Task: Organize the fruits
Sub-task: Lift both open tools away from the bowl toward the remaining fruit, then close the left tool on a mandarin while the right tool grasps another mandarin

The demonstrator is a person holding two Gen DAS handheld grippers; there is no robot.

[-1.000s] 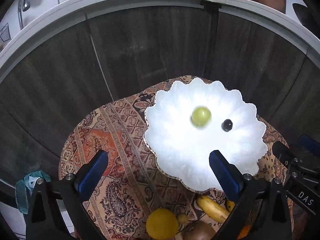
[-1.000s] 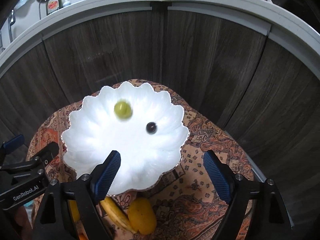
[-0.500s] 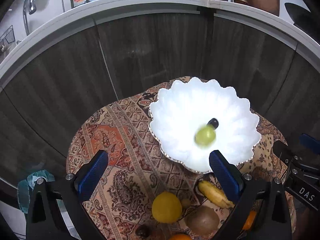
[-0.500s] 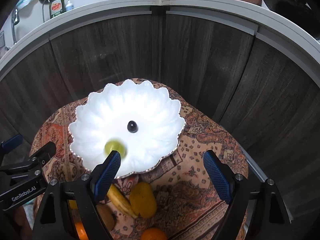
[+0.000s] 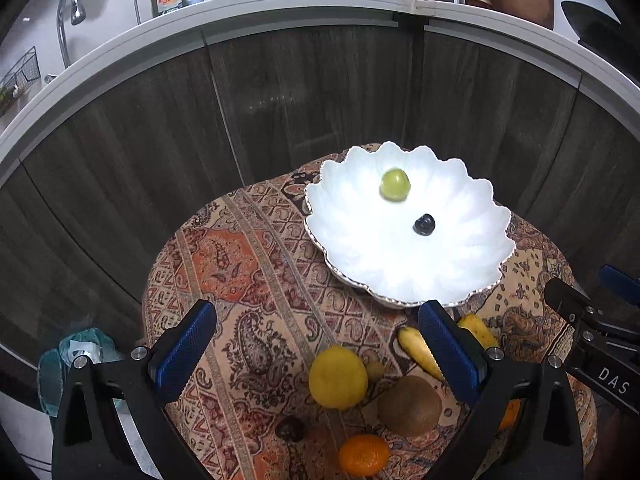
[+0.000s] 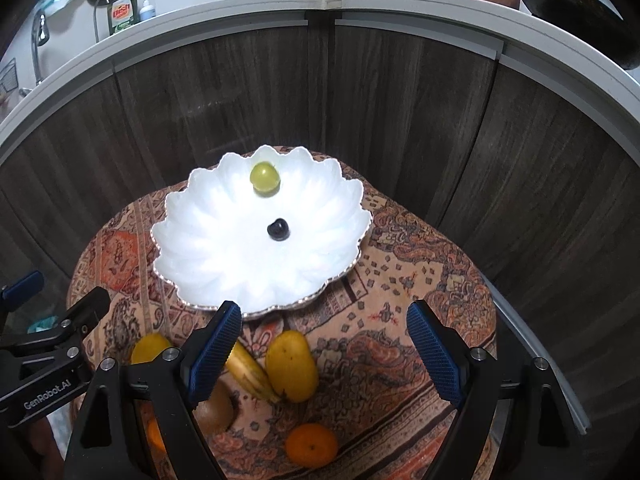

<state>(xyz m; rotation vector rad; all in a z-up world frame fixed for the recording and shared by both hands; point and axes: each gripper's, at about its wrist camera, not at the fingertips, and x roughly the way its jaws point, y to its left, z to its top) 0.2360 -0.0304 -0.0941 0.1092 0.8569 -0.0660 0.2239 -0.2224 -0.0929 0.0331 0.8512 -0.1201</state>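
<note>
1. While both grippers hang above the near end of the patterned cloth point(image 5: 248, 264), the white scalloped bowl point(image 5: 352, 240) sits at its far end; it is glossy, with a fluted wall and a thin silvery rim.
2. Inside the bowl lie 2 fruits, apart from each other: a smooth round green grape point(image 5: 395, 185) toward the far wall and a small dark glossy berry point(image 5: 424, 224) nearer the middle.
3. Just in front of the bowl's near rim, on the cloth, lie a stubby banana point(image 6: 250, 372) and an oblong yellow mango point(image 6: 292, 365), side by side.
4. Further from the bowl lie a round yellow lemon point(image 5: 338, 377), a fuzzy brown kiwi point(image 5: 409, 405), a dimpled orange mandarin point(image 5: 363, 454) and a small dark wrinkled fruit point(image 5: 291, 428).
5. Left gripper point(image 5: 316, 354): jaws spread wide, ribbed blue pads pinching nothing, over the lemon's area.
6. Right gripper point(image 6: 324, 354): jaws spread wide too, pinching nothing, its left pad overlapping the bowl's near rim in its own view.
7. Beyond the bowl stand dark wood-grain cabinet doors point(image 6: 256, 112) under a pale countertop point(image 6: 400, 4).
</note>
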